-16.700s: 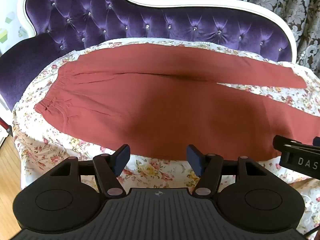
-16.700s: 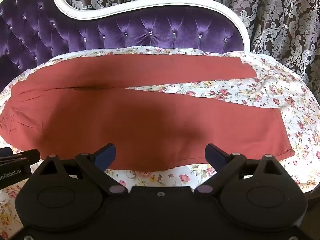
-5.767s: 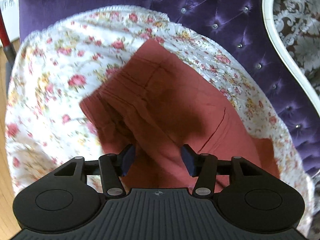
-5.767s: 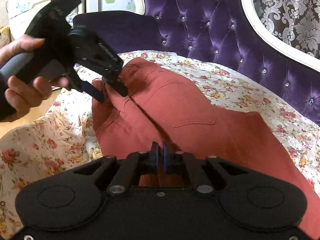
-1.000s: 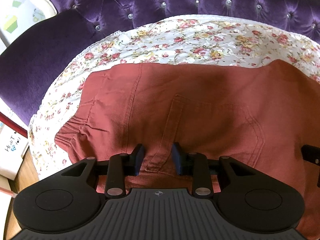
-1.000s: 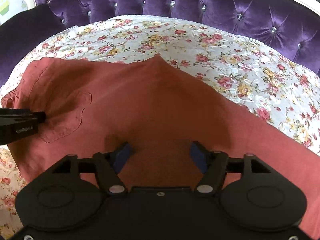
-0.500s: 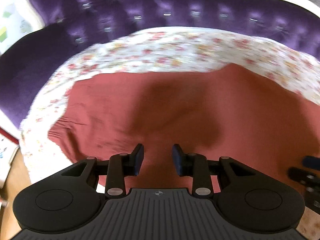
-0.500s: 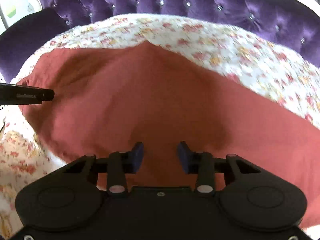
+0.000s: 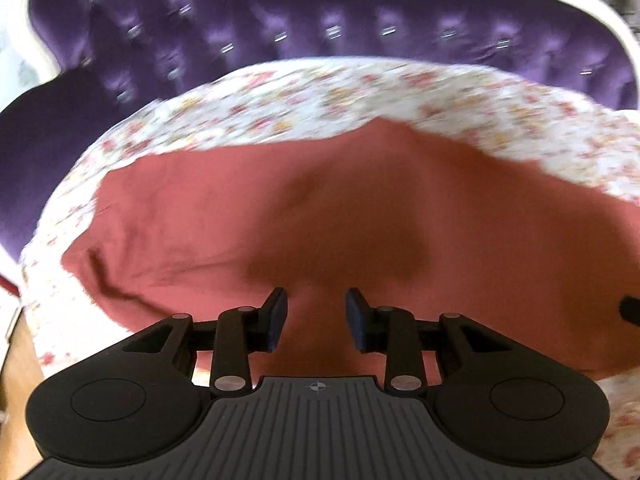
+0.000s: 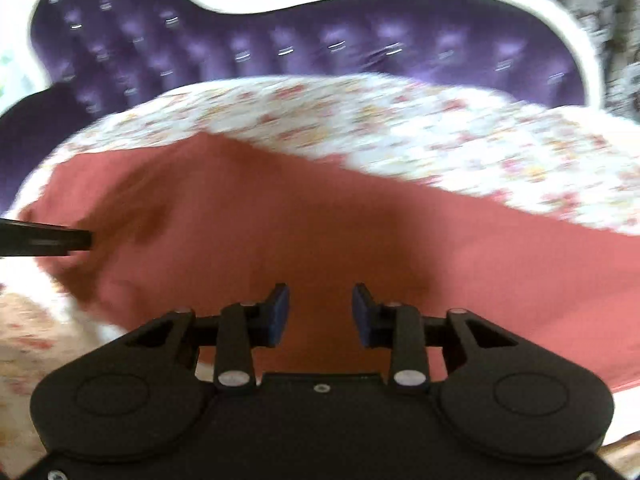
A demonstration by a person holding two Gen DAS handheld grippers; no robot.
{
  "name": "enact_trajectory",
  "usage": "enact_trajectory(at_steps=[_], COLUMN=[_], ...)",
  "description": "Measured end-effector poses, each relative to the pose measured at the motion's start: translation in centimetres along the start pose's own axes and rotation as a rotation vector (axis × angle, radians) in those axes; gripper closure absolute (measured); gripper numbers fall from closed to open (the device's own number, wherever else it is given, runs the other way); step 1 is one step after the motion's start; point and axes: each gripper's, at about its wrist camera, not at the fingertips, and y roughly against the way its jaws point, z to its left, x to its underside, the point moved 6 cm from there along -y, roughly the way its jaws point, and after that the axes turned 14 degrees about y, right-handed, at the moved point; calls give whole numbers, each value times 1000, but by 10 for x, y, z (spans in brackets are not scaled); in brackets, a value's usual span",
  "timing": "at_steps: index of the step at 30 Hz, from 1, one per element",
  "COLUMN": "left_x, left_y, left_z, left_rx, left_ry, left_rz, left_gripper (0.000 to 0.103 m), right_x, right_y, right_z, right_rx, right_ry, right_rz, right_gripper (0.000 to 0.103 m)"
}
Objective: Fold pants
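Lying across the flower-print sheet (image 9: 320, 96) that covers the seat of the purple tufted sofa (image 9: 280, 24), the rust-red pants (image 9: 360, 208) spread from a rumpled end at the left toward the right edge of both views, doubled lengthwise with the far edge rising to a peak. Both pictures are blurred. At the left, the left gripper (image 9: 316, 316) hangs over the near edge of the pants with its blue pads apart and red cloth showing in the gap between them; whether the pads press on that cloth I cannot tell. At the right, the right gripper (image 10: 320, 312) sits over the near edge too, its jaws having just been closing, with cloth visible between the pads; grip or no grip cannot be told. No container appears.
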Motion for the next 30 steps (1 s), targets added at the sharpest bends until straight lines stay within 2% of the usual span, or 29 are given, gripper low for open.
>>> enact_trajectory(at_steps=[2, 5, 9, 12, 15, 19, 22, 28, 30], left_x=[5, 12, 24, 35, 44, 61, 64, 61, 61], left_y=[7, 13, 17, 12, 7, -6, -6, -9, -9], left_z=[-26, -59, -99, -128, -151, -168, -169, -168, -170], left_rx=[54, 117, 161, 177, 187, 160, 135, 138, 136], left_ry=[-9, -41, -99, -135, -166, -222, -246, -239, -236], left_rz=[4, 9, 14, 32, 54, 87, 57, 81, 85], left_gripper=[71, 71, 71, 71, 71, 71, 71, 71, 71], right_x=[9, 26, 52, 72, 94, 123, 144, 163, 164], right_y=[-1, 7, 25, 41, 60, 83, 93, 77, 73], right_z=[-27, -70, -132, -175, -216, -253, -272, -273, -274], right_rx=[85, 144, 255, 294, 289, 284, 265, 65, 59], right_ry=[-5, -75, -167, -243, -351, -462, -501, -610, -610], right_rz=[19, 23, 30, 20, -12, -55, -66, -70, -99], right_gripper=[58, 58, 55, 53, 52, 51, 49, 49, 49])
